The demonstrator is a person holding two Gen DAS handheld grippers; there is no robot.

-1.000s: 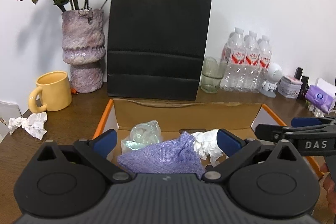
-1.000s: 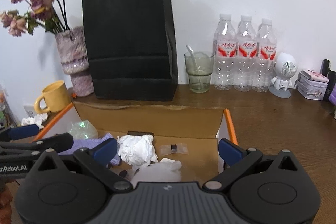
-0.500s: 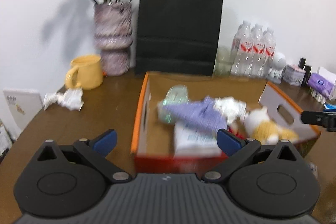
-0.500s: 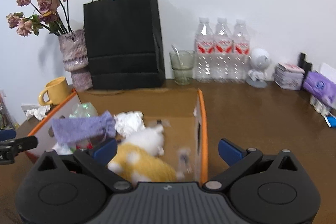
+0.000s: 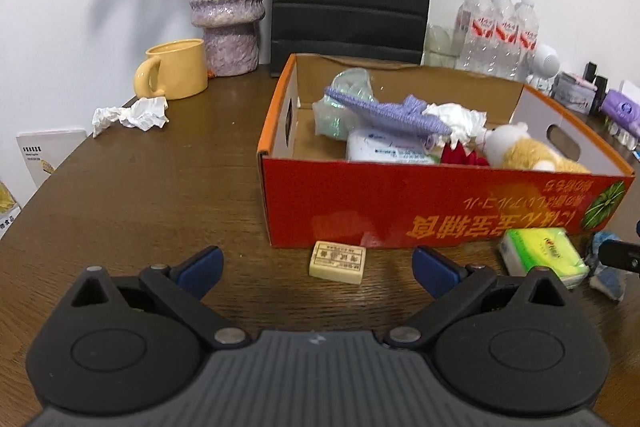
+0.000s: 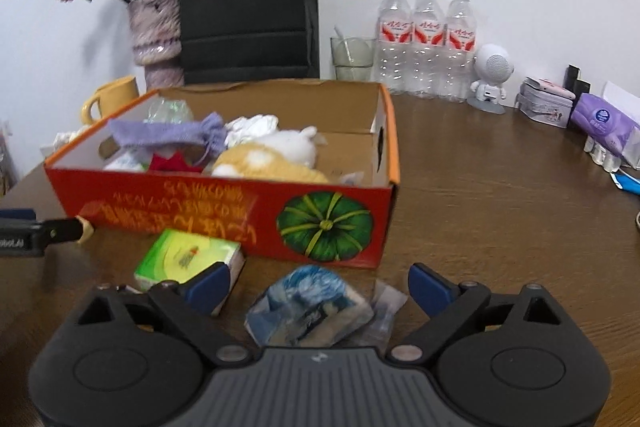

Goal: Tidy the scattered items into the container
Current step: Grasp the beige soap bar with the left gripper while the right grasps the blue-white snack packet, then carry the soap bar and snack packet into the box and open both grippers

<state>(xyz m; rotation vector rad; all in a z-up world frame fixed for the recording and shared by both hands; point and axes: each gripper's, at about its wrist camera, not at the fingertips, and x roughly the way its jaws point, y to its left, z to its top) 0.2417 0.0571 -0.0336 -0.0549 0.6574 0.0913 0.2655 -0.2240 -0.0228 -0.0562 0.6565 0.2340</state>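
A red-orange cardboard box [image 5: 440, 203] [image 6: 224, 211] sits on the brown table and holds a purple pouch [image 5: 384, 111], crumpled paper, a plush toy [image 6: 264, 159] and other items. My left gripper [image 5: 316, 267] is open and empty, in front of the box, with a small beige eraser [image 5: 337, 261] between its fingers on the table. My right gripper [image 6: 318, 285] is open and empty, with a blue packet [image 6: 308, 307] lying between its fingers. A green tissue pack [image 6: 188, 259] [image 5: 542, 257] lies beside it.
Crumpled paper [image 5: 130, 113] lies at the left by a yellow mug [image 5: 174, 69]. A vase [image 5: 226, 7], a black paper bag [image 6: 248, 3], a glass [image 6: 352, 57], water bottles [image 6: 426, 43], a white figurine [image 6: 490, 77] and small boxes stand along the back wall.
Both grippers pulled back and down from above the box to the table in front of it. The eraser, tissue pack and blue packet came into view.
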